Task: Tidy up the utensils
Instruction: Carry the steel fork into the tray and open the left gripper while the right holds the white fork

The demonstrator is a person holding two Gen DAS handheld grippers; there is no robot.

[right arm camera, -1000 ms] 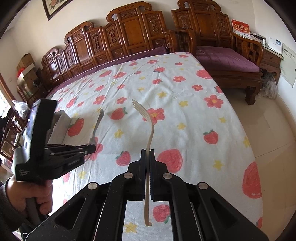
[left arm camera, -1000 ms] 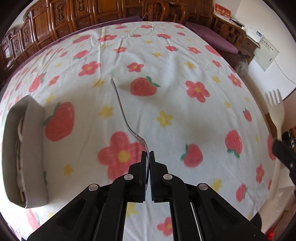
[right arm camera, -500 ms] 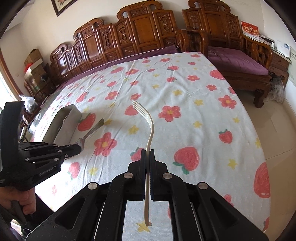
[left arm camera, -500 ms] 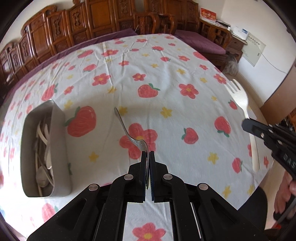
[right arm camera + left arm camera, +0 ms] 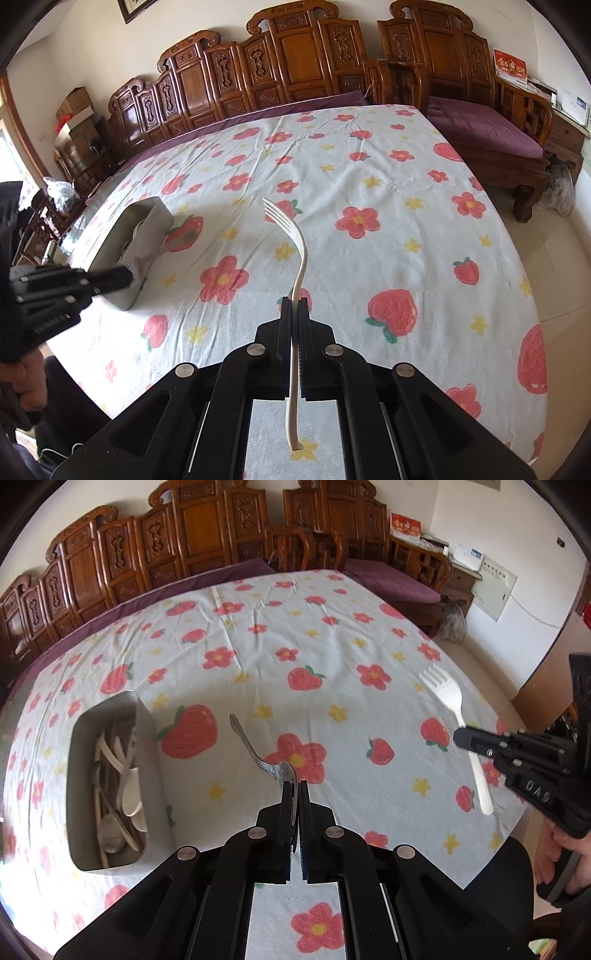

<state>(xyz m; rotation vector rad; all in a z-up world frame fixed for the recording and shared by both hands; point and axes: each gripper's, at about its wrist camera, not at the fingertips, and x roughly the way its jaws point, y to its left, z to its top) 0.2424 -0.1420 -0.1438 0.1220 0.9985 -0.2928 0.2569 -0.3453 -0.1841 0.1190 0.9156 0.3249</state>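
Left wrist view, left gripper (image 5: 294, 794) clamped on metal fork (image 5: 258, 755) held above floral cloth (image 5: 332, 657), right gripper (image 5: 294, 308) pinching white fork (image 5: 295, 251) mid-handle, tray (image 5: 147, 775) of utensils at left.

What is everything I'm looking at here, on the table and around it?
metal utensil: one, silver, held in the left gripper, handle pointing away.
plastic fork: one, cream, held in the right gripper, tines away.
tray: one, grey metal, on the table's left side, holding pale spoons and other utensils.
tablecloth: one, white with red flowers, strawberries, yellow stars, covering the table.
carved benches: dark wood with purple cushions, behind and right of the table.
left gripper: black, shut on the metal utensil.
right gripper: black, shut on the plastic fork.
hands: two, each gripping a gripper's handle.
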